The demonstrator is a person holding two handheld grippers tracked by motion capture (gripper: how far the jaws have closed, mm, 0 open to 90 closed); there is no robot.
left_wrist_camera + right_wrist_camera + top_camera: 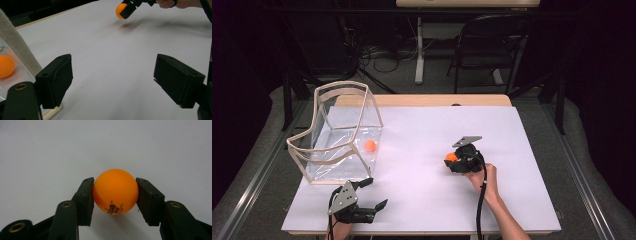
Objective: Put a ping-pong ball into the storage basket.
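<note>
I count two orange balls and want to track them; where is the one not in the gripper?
In the high view the second orange ball lies inside the clear container at the table's left, just beyond the open left gripper, which sees it at its left edge.

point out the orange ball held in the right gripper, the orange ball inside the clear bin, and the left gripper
orange ball in right gripper (115,191), right gripper view, its front face
orange ball in clear bin (370,145), high view, its middle
left gripper (113,82), left gripper view, midway between its tips

I see an orange ball (115,191) with dark printed lettering between my right gripper's (455,161) black jaws. Second orange ball (370,145) sits in the clear, beige-rimmed bin (343,90) far left. White table sheet (422,130); left gripper (371,192) black too.
</note>
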